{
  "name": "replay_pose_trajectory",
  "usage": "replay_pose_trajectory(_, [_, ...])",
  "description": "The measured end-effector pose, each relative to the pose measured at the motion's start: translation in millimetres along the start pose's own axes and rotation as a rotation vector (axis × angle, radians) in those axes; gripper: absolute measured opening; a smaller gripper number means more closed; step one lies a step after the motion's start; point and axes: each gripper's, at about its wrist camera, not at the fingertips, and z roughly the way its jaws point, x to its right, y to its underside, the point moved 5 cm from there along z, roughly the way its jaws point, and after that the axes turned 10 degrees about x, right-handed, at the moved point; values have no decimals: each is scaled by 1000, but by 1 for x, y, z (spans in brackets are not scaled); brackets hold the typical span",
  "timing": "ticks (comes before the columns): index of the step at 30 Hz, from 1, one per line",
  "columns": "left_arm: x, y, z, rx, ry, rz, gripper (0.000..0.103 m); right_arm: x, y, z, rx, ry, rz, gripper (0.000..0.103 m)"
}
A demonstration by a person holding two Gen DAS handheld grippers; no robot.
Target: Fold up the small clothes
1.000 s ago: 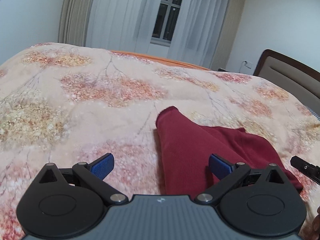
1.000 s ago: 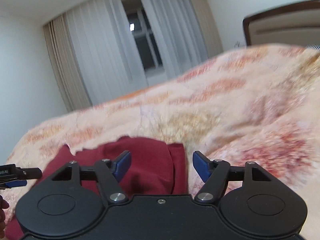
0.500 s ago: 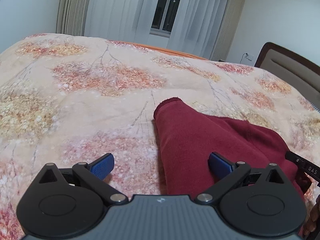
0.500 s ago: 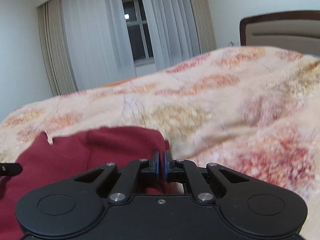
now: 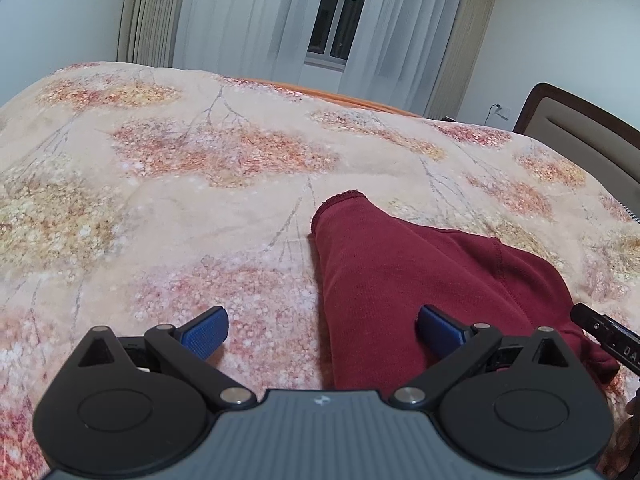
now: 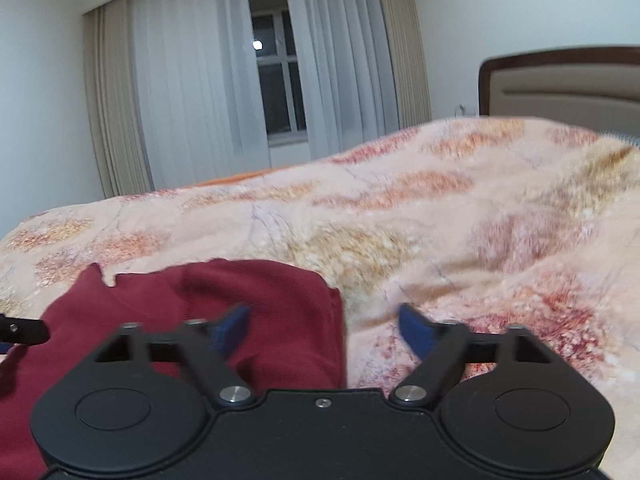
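A dark red garment point(image 5: 400, 272) lies on a bed covered by a beige blanket point(image 5: 180, 184) printed with orange and pink blossom clusters. In the left wrist view the garment stretches from a rounded, hemmed end near the middle of the blanket down toward the camera and off to the right, where a stitched seam runs along a second layer of the cloth. The left tongs point(image 5: 323, 330) hang just over it with the jaws spread wide: the blue pad on one side sits over bare blanket, the other over the red cloth, and neither presses on anything. A black tip of the right tongs point(image 6: 323, 324) pokes in at the right edge of that view, close to the garment's edge. In the right wrist view, which is slightly blurred, the same garment point(image 6: 240, 312) lies low and to the left, its right-hand edge falling between the two blue pads. The right tongs have just been opening and now stand wide apart, with the fold edge of the cloth below the gap but not pinched. Beyond the bed hang sheer white curtains point(image 6: 200, 92) over a dark window point(image 6: 278, 80), and a padded headboard point(image 6: 560, 84) with a brown frame stands at the right.
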Motion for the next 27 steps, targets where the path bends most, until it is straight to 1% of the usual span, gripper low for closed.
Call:
replay_pose_trajectory(1, [1, 0, -3, 1, 5, 1, 103, -3, 0, -6, 12, -4, -5, 101])
replay_pose_trajectory(2, [2, 0, -6, 5, 12, 3, 103, -7, 0, -12, 23, -6, -11, 102])
replay_pose_trajectory(4, [5, 0, -12, 16, 36, 8, 103, -12, 2, -23, 28, -6, -18, 102])
replay_pose_trajectory(6, [7, 3, -17, 16, 70, 9, 103, -16, 7, -31, 13, -17, -11, 102])
replay_pose_trajectory(12, [9, 21, -29, 3, 92, 24, 102, -23, 25, -55, -37, -44, 35, 102])
replay_pose_trajectory(15, [4, 35, -33, 9, 91, -12, 102, -24, 35, -60, -66, -38, 42, 102])
replay_pose_trajectory(17, [-4, 43, -32, 8, 108, -68, 102, -23, 41, -60, -91, -35, 48, 102])
replay_pose_trajectory(19, [-10, 48, -31, 15, 130, -101, 102, -22, 44, -61, -100, -36, 62, 102])
replay_pose_trajectory(27, [-9, 50, -31, 24, 134, -102, 102, -21, 54, -68, -98, -16, 71, 102])
